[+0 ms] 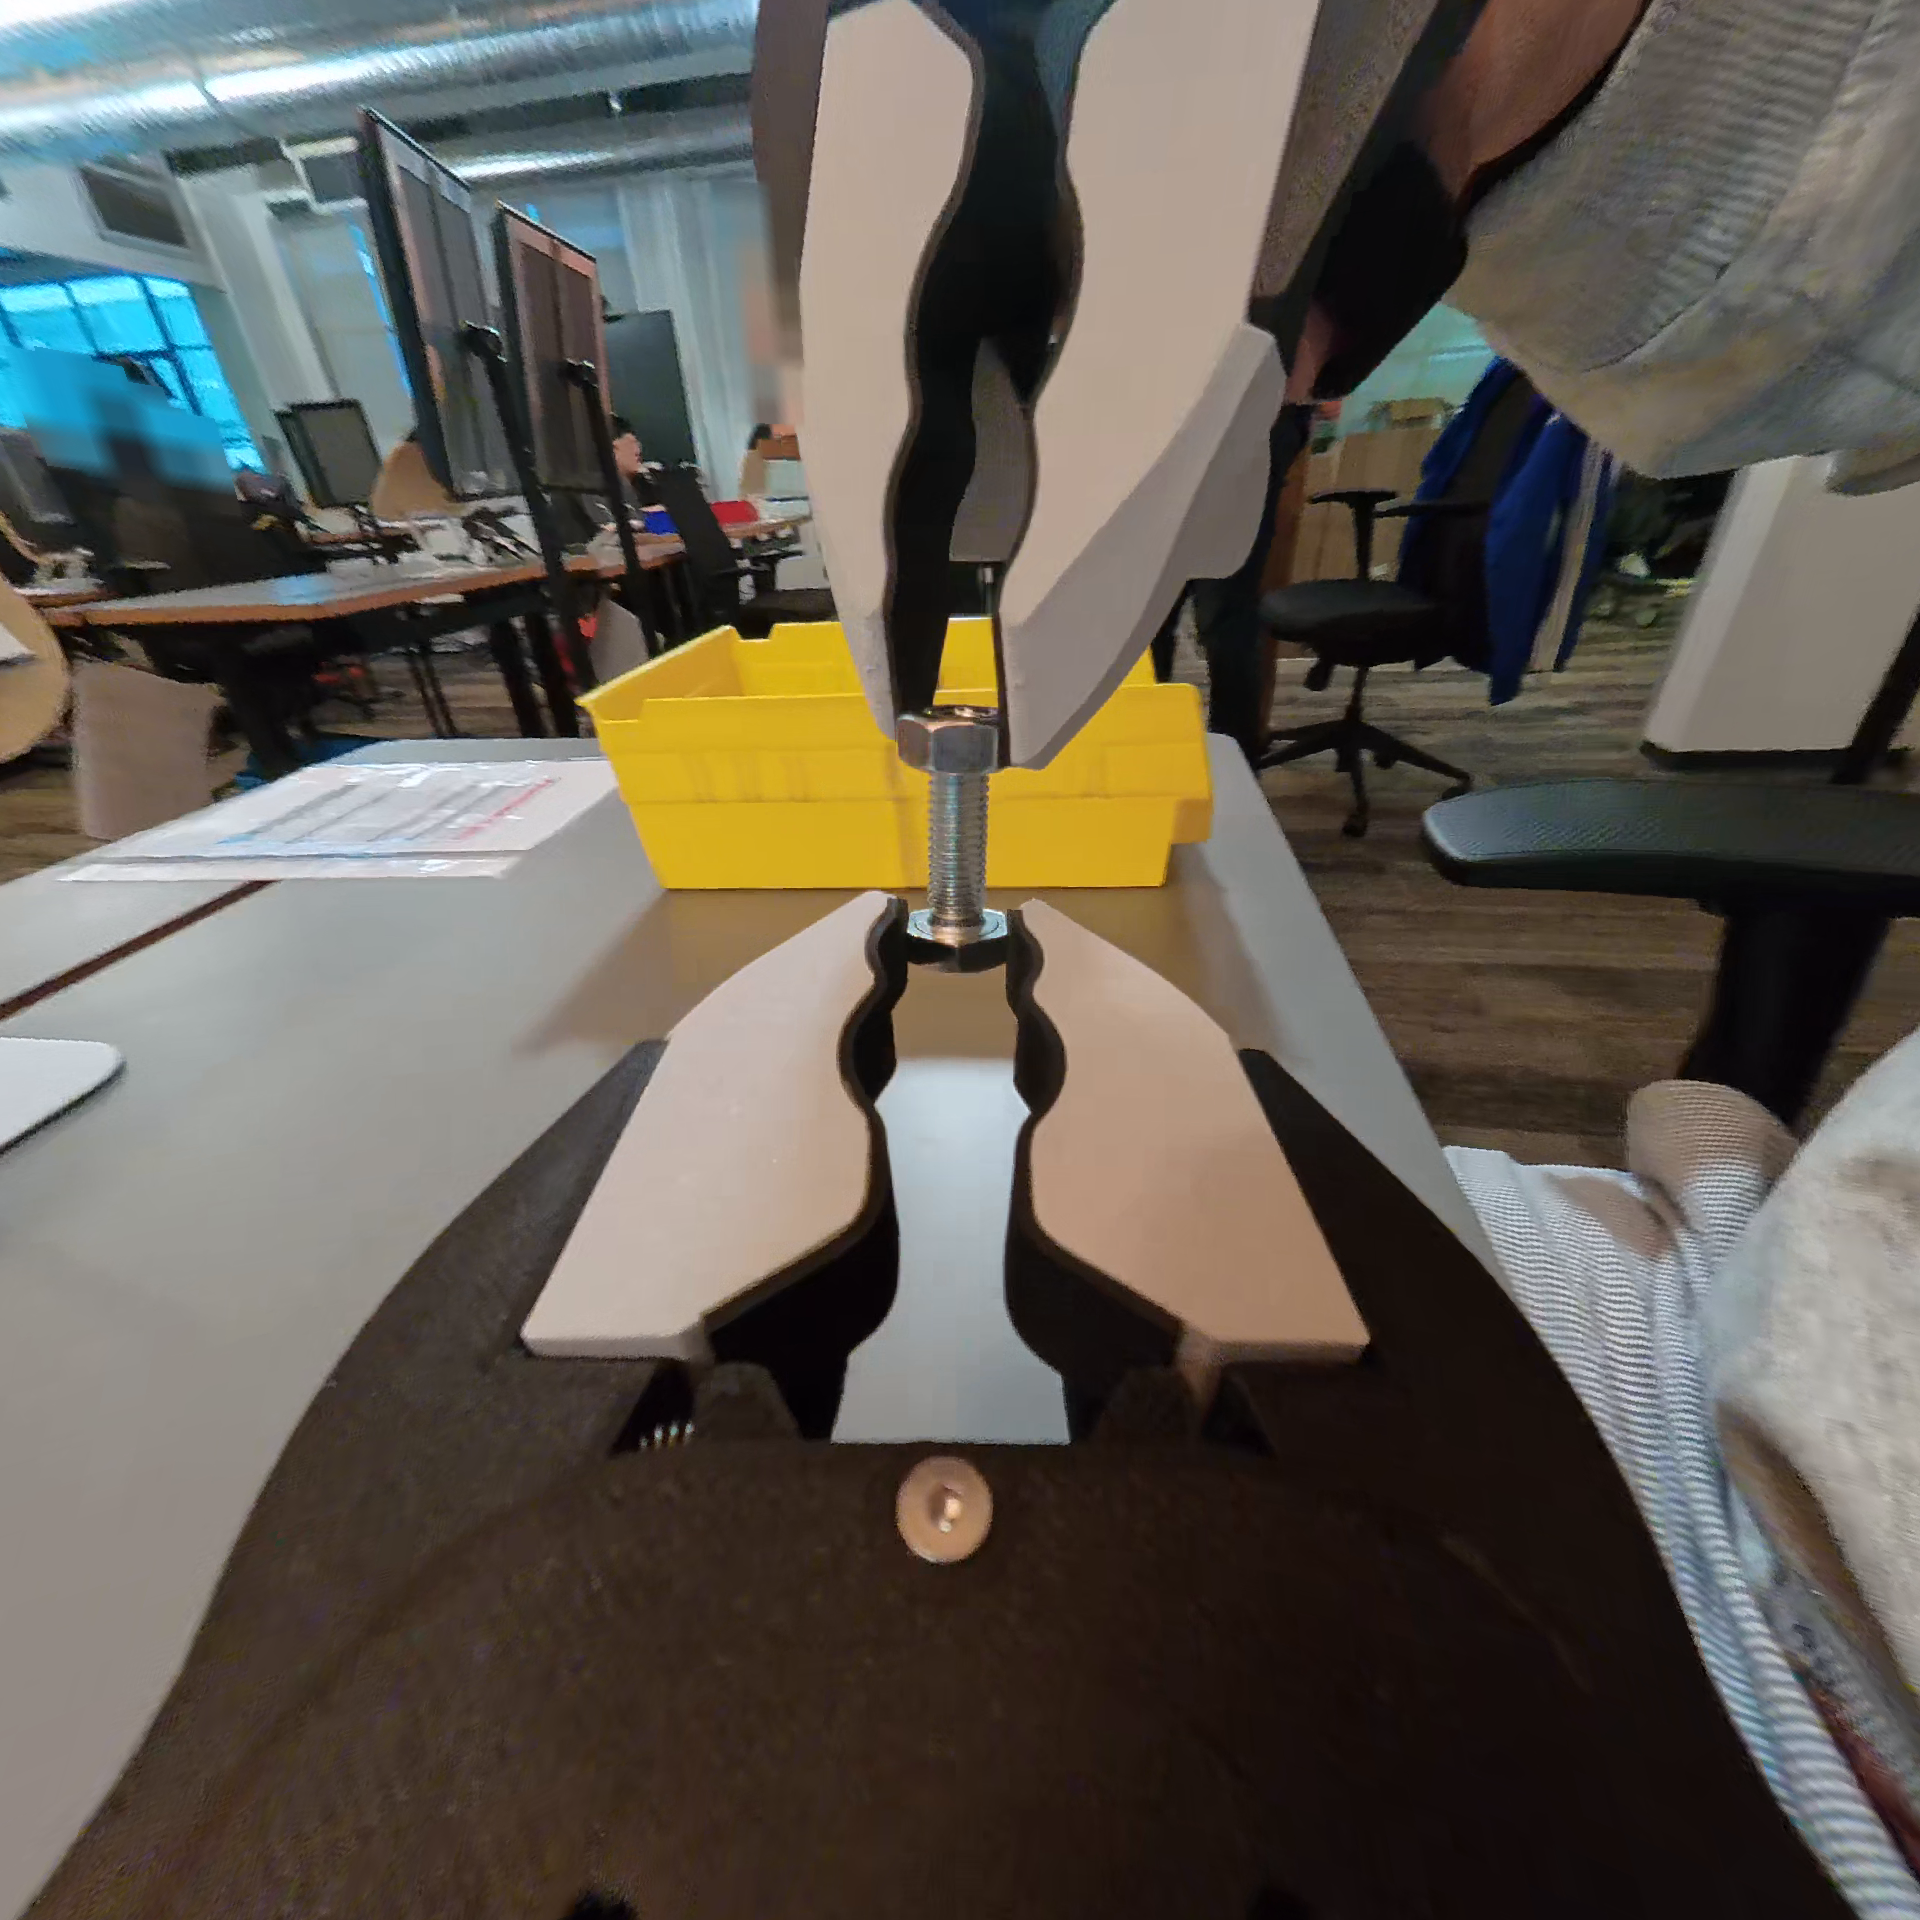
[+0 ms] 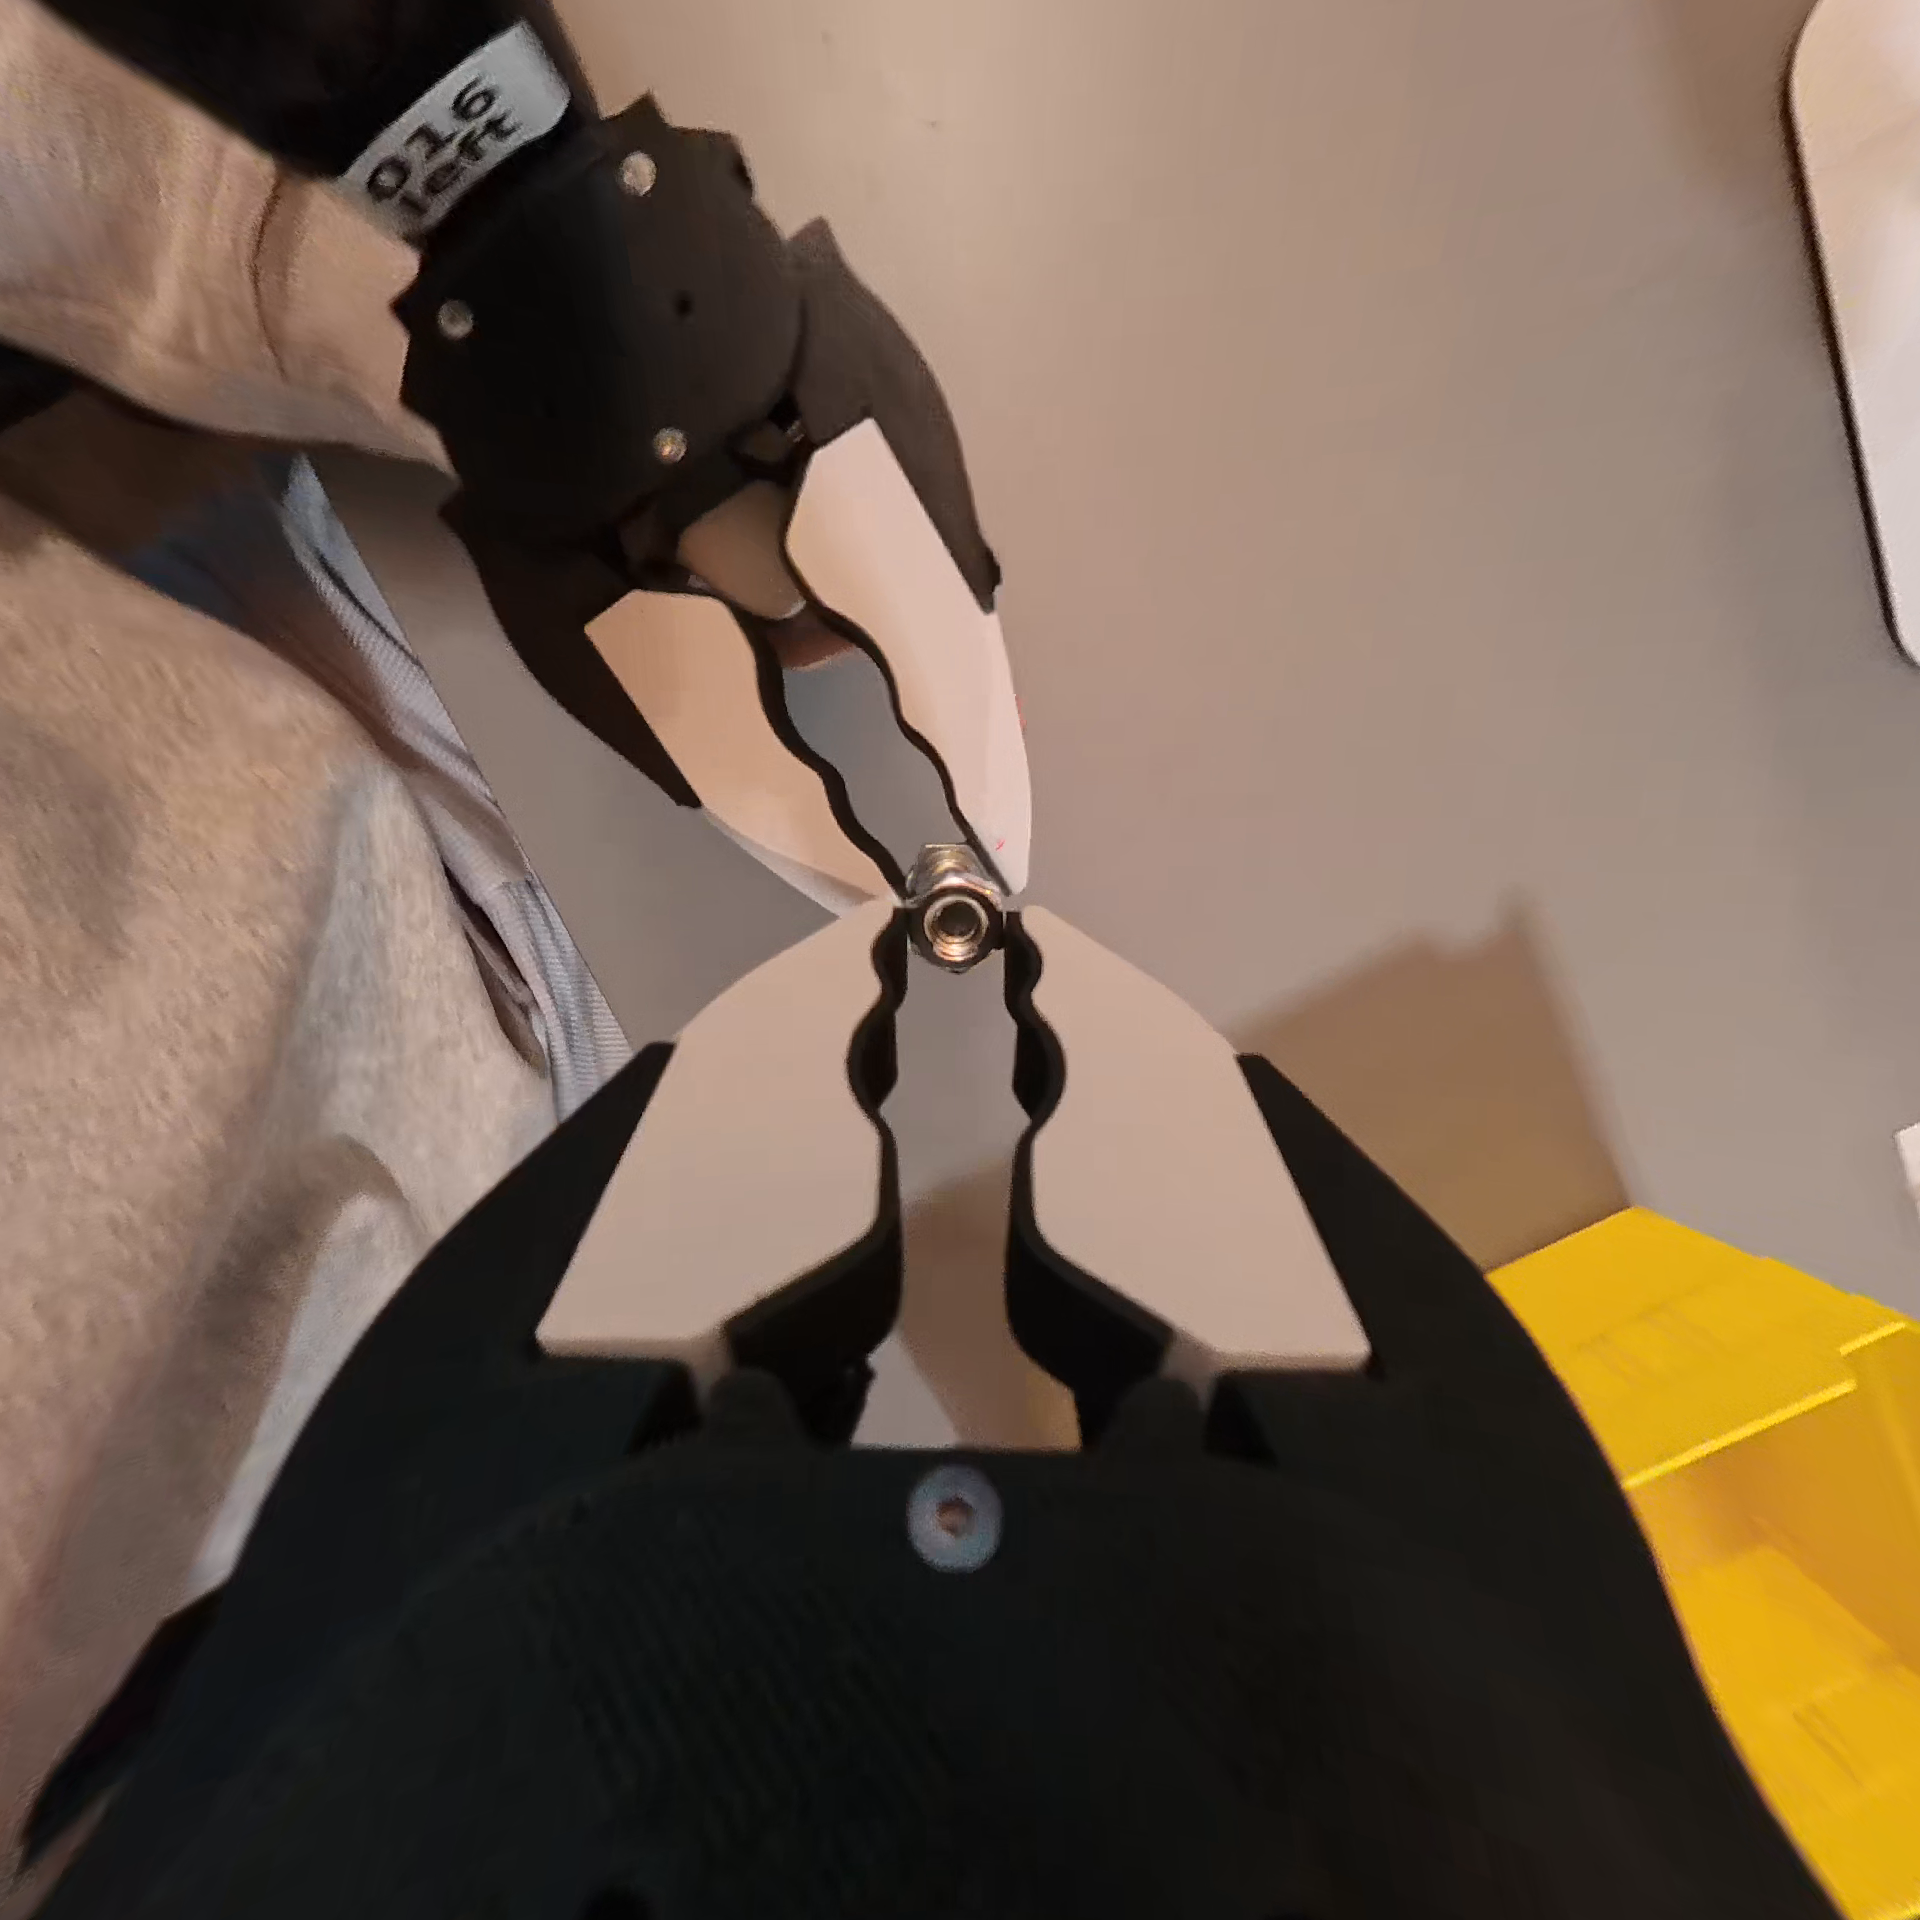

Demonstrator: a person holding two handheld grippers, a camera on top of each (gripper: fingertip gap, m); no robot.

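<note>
A silver hex bolt (image 1: pixel 954 831) stands upright above the grey table (image 1: pixel 312 1091). My left gripper (image 1: pixel 956 932) is shut on a silver nut (image 1: pixel 956 928) at the lower end of the bolt's thread. My right gripper (image 1: pixel 948 727) comes down from above and is shut on the bolt's hex head (image 1: pixel 948 740). In the right wrist view my right gripper (image 2: pixel 951 925) holds the bolt head (image 2: pixel 949 923) seen end-on. My left gripper (image 2: pixel 943 871) reaches in from the upper left and grips the nut (image 2: pixel 938 864) just behind it.
A yellow plastic bin (image 1: pixel 831 800) stands on the table just beyond the bolt; it also shows in the right wrist view (image 2: pixel 1714 1475). Laminated sheets (image 1: pixel 343 821) lie at the far left. A white flat object (image 1: pixel 42 1081) is at the left edge. A black office chair (image 1: pixel 1662 842) stands right of the table. The tips of both grippers are at nearly the same place.
</note>
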